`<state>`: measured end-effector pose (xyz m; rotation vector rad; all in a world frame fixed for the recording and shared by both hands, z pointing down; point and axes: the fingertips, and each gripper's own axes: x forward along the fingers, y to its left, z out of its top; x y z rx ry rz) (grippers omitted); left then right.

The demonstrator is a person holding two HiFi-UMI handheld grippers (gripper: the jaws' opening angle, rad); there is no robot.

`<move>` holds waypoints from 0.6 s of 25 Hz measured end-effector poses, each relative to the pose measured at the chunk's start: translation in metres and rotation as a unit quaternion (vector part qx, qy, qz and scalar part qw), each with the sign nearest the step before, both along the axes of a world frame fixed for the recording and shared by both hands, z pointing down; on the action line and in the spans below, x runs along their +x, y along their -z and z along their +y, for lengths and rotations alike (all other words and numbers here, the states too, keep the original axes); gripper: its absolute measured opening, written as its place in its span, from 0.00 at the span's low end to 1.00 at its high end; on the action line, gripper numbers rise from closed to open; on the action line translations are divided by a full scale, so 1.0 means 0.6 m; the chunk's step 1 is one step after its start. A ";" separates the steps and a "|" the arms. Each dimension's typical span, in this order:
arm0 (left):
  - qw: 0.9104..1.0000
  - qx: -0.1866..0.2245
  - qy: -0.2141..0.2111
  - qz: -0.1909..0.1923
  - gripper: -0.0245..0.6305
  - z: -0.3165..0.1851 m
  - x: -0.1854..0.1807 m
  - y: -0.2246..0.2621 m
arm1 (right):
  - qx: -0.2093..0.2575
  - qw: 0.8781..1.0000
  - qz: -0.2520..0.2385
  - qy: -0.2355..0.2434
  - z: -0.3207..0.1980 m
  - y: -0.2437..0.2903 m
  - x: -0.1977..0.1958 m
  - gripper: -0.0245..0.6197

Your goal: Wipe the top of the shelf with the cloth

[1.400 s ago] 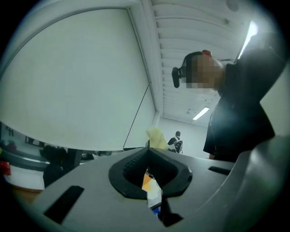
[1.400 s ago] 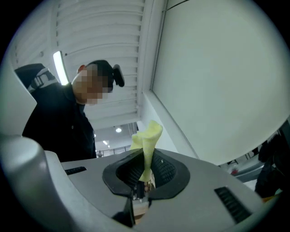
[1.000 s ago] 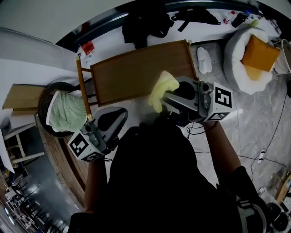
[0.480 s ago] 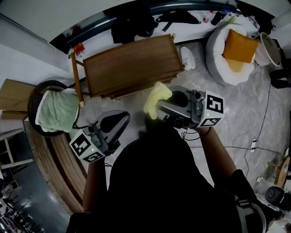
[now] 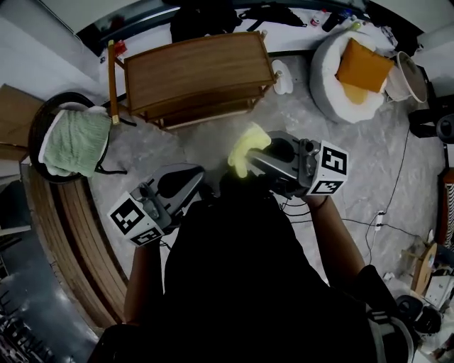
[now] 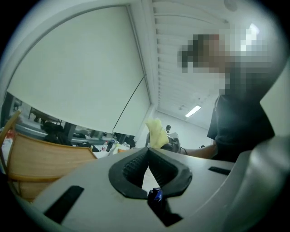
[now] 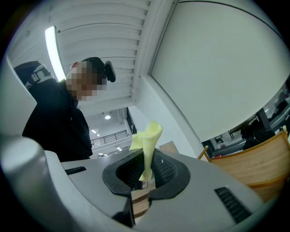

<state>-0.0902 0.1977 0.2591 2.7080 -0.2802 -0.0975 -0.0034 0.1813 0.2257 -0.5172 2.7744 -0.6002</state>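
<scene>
The wooden shelf (image 5: 195,71) stands on the grey floor near the wall, its flat top bare; its edge shows in the left gripper view (image 6: 43,161) and the right gripper view (image 7: 260,161). My right gripper (image 5: 250,157) is shut on a pale yellow cloth (image 5: 247,145), which sticks up between the jaws (image 7: 146,145). It hangs over the floor, well short of the shelf. My left gripper (image 5: 190,179) is shut with nothing in it, its pads meeting (image 6: 147,162), lower left of the right one.
A round basket with a green towel (image 5: 71,138) sits left of the shelf. A white beanbag with an orange cushion (image 5: 358,67) lies to the right, white slippers (image 5: 282,76) beside the shelf. Dark clothes (image 5: 202,18) lie behind it. Cables (image 5: 376,220) trail across the floor.
The shelf has slid up and away in the head view as I moved back from it. The right gripper with the cloth, earlier over the shelf's near edge, now hangs over floor.
</scene>
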 end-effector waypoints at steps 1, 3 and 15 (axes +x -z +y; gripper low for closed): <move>1.000 0.001 0.002 0.000 0.06 0.006 0.006 0.005 | 0.002 1.000 0.002 0.001 0.006 0.002 0.010 0.11; 1.000 0.004 0.008 -0.002 0.05 0.019 0.013 0.019 | 0.006 1.000 0.001 0.005 0.015 0.005 0.027 0.11; 0.999 -0.028 0.030 -0.027 0.05 0.141 0.188 0.024 | -0.005 0.998 -0.048 0.035 0.146 -0.005 0.203 0.11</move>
